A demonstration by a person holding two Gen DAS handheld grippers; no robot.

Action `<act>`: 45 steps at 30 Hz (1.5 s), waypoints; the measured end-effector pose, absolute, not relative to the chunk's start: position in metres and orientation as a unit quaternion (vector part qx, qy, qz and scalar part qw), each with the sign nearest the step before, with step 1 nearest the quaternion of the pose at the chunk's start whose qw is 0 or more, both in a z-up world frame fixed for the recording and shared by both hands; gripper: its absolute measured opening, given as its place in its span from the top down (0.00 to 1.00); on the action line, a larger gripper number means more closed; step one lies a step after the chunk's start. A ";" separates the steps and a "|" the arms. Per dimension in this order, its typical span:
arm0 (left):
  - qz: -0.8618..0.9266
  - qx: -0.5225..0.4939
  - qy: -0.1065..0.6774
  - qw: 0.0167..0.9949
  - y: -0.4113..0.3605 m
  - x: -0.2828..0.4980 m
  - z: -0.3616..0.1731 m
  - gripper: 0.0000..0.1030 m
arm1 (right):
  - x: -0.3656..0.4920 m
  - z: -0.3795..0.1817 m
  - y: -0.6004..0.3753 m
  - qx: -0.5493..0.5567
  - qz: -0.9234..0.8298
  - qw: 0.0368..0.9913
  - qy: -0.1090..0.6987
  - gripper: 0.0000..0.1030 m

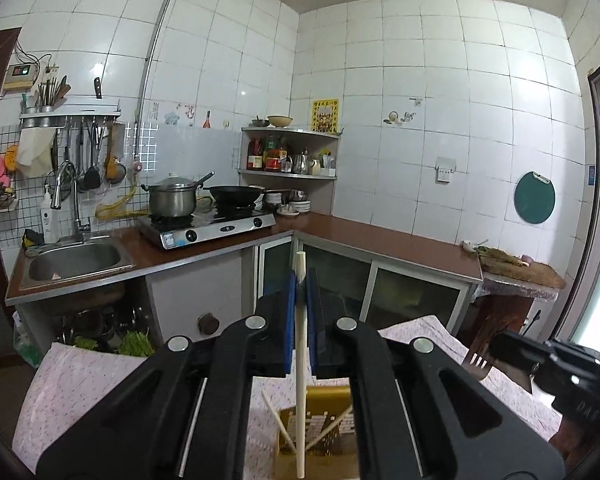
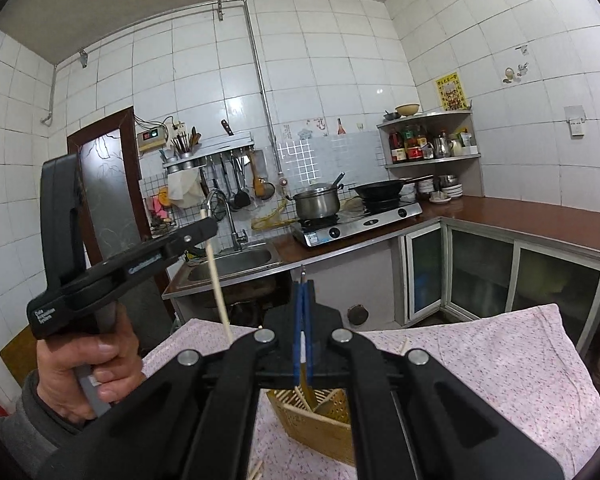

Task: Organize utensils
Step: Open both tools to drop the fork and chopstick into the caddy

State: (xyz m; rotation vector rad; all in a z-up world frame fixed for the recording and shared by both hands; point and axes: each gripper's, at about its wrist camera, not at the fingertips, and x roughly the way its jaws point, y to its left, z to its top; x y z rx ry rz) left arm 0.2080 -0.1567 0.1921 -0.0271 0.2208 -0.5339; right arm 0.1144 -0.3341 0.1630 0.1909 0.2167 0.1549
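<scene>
My left gripper (image 1: 300, 280) is shut on a pale chopstick (image 1: 300, 380), which stands upright between the blue pads. Below it, a yellow slotted utensil basket (image 1: 320, 432) on the pink cloth holds a couple of slanted chopsticks. My right gripper (image 2: 303, 286) is shut on a bronze fork (image 2: 310, 394), whose lower end hangs over the basket (image 2: 312, 428). In the left wrist view the right gripper (image 1: 504, 344) is at the far right, with the fork's tines (image 1: 478, 360) showing. The right wrist view shows a hand holding the left gripper (image 2: 210, 228) and its chopstick (image 2: 218, 280) above the table's left side.
The table wears a pink flowered cloth (image 2: 480, 360). Loose chopsticks (image 2: 402, 346) lie on it. Behind it runs an L-shaped brown counter (image 1: 380, 240) with a sink (image 1: 76, 260), a gas stove (image 1: 208, 228) bearing a pot and a wok, and a corner shelf (image 1: 288, 152).
</scene>
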 end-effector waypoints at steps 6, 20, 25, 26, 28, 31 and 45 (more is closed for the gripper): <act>-0.268 -0.019 0.105 0.957 -0.168 0.228 0.184 0.96 | 0.140 0.158 -0.333 0.099 0.084 0.985 0.110 0.99; -0.270 -0.005 0.156 0.950 -0.182 0.265 0.131 0.96 | 0.174 0.117 -0.333 0.114 0.080 0.979 0.151 0.99; -0.269 -0.006 0.186 0.945 -0.175 0.267 0.109 0.94 | 0.179 0.103 -0.339 0.126 0.068 0.975 0.171 0.95; -0.267 -0.007 0.188 0.945 -0.174 0.266 0.107 0.92 | 0.179 0.103 -0.340 0.128 0.068 0.974 0.173 0.95; -0.266 -0.006 0.192 0.945 -0.170 0.263 0.104 0.88 | 0.176 0.103 -0.342 0.125 0.062 0.976 0.169 0.95; -0.264 -0.002 0.193 0.945 -0.163 0.253 0.105 0.85 | 0.168 0.109 -0.343 0.124 0.055 0.978 0.160 0.95; -0.198 0.029 0.328 0.923 -0.106 0.185 0.015 0.84 | 0.108 0.079 -0.354 0.123 0.017 0.973 0.193 0.95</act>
